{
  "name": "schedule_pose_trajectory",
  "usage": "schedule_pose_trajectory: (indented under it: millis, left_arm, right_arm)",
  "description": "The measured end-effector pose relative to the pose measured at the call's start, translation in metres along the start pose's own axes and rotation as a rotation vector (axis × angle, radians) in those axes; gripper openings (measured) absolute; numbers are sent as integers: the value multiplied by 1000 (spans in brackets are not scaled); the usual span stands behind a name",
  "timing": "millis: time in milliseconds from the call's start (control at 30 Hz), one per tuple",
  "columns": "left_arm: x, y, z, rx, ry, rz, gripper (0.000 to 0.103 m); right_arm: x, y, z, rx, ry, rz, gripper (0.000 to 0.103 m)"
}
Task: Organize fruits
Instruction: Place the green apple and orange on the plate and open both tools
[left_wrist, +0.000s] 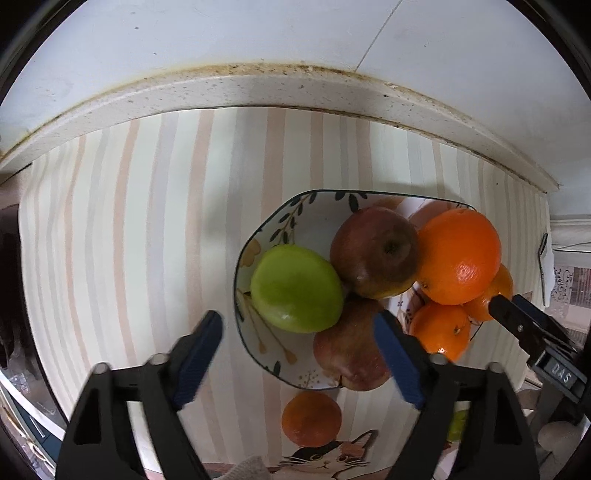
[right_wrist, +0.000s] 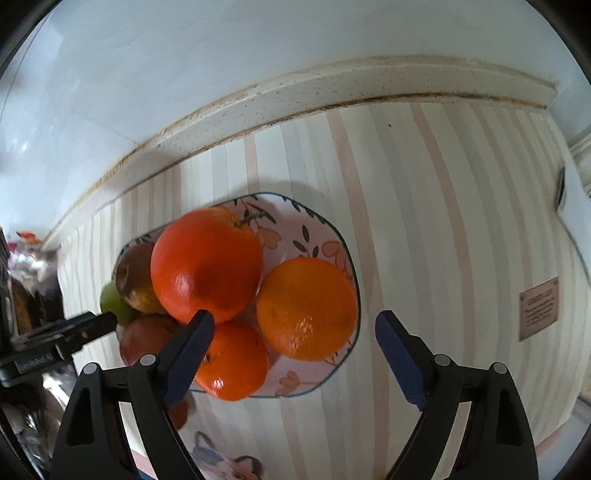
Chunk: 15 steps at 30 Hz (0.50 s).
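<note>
Floral-patterned bowl stands on a striped cloth near the counter's back ledge. It holds a green apple, two red apples, and three oranges, the largest piled on top. One small orange lies outside on the cloth. Left gripper and right gripper both hang above the bowl, jaws spread, pinching nothing.
</note>
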<state>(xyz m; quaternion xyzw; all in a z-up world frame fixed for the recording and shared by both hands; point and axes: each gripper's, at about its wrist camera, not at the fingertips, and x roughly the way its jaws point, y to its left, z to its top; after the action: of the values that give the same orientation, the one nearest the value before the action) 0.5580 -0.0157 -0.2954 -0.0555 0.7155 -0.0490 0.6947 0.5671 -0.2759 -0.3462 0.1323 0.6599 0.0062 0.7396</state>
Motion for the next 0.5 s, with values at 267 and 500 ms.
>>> schedule_pose_trajectory:
  millis: [267,500]
  left_arm:
    - [-24,-2,-39,7,-80,36,86]
    - [-52,-10,-78,18,-183,63,86]
  right_arm:
    - [-23,16,-24,-64,-45,-31,93]
    - [-57,25,-59,-98,-122,-55,93]
